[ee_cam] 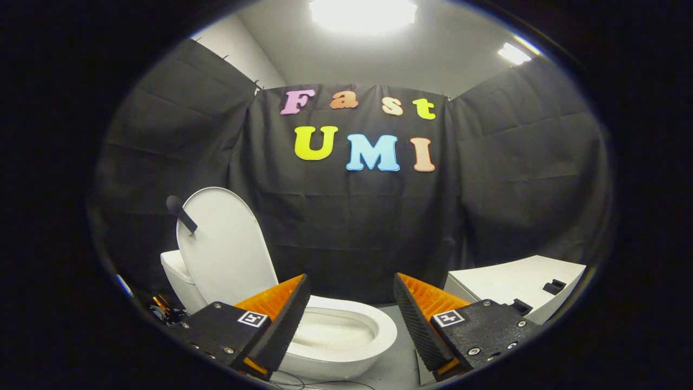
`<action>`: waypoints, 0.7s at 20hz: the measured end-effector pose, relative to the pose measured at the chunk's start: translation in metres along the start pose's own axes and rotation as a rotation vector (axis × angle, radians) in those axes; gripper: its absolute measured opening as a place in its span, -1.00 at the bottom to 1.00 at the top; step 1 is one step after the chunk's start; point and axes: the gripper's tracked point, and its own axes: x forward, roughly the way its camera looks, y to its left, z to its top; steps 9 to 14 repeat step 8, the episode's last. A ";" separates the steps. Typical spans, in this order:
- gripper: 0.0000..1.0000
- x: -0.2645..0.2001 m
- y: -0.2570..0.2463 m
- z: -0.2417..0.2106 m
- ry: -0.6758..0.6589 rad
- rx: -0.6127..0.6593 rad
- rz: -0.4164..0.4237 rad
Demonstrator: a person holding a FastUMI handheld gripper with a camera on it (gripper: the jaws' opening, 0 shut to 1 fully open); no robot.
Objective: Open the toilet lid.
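Fingers spread wide and gripping nothing, the hand-held gripper [352, 319] hangs level just before the bowl [346, 336], toilet lid [224, 244] upright beyond.

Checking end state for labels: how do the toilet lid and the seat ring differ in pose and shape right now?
The toilet lid stands raised, leaning back toward the tank; the seat ring lies flat on the bowl. The lid is a solid oval panel; the seat ring is open in the middle, showing the bowl inside. The lid carries a dark handle near its top edge; the seat ring has none visible. Both are white. The claw is open, holding nothing, with the seat ring just ahead of its fingers.
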 end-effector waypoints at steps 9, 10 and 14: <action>0.90 0.001 -0.002 -0.007 0.022 0.024 -0.010; 0.90 0.001 -0.002 -0.007 0.022 0.024 -0.010; 0.90 0.001 -0.002 -0.007 0.022 0.024 -0.010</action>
